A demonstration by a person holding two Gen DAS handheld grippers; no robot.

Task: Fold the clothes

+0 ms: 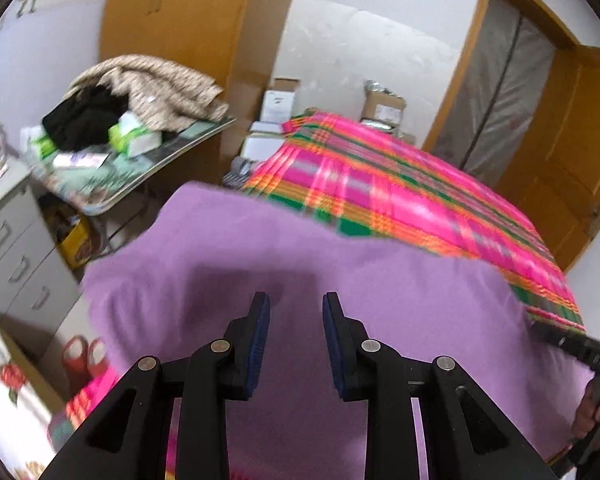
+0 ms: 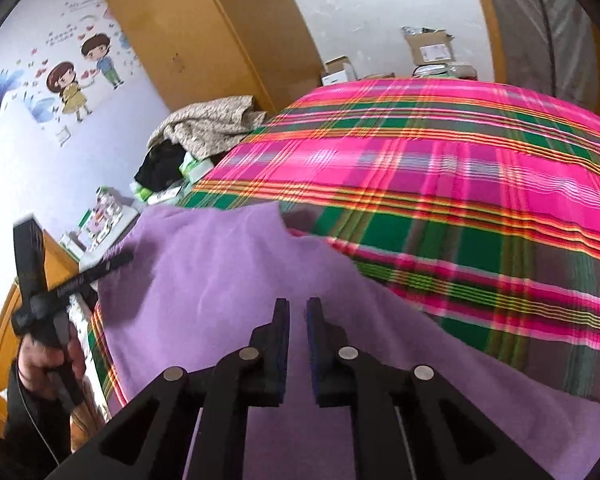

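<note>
Left wrist view: the left gripper (image 1: 296, 312) hangs over a soft lilac-purple fleece garment (image 1: 228, 248) spread on a bed covered by a bright pink, green and orange plaid sheet (image 1: 400, 196). Its jaws stand apart with a clear gap, and nothing but the cloth below shows between the blue pads; it holds nothing. The picture is blurred, so creases in the cloth are hard to read.

In the right wrist view the right gripper (image 2: 298, 312) hovers over the same garment with its jaws nearly together, a thin slit left between the pads. No fabric is visibly caught in that slit, so I take it as not gripping.

The garment lies at the near side of the bed, directly under and ahead of both tools. Its long axis seems to run across the bed's near edge, from the left tool's side to the right tool's side; its far edge, with a small notch (image 2: 284, 220), points away toward the middle of the bed. The person's left hand (image 2: 48, 356) grips its tool at the garment's left end, so each hand is nearest its own end.

The coming move probably calls for pinching an edge of the cloth at each end and carrying it over; neither tool has one yet.
</note>
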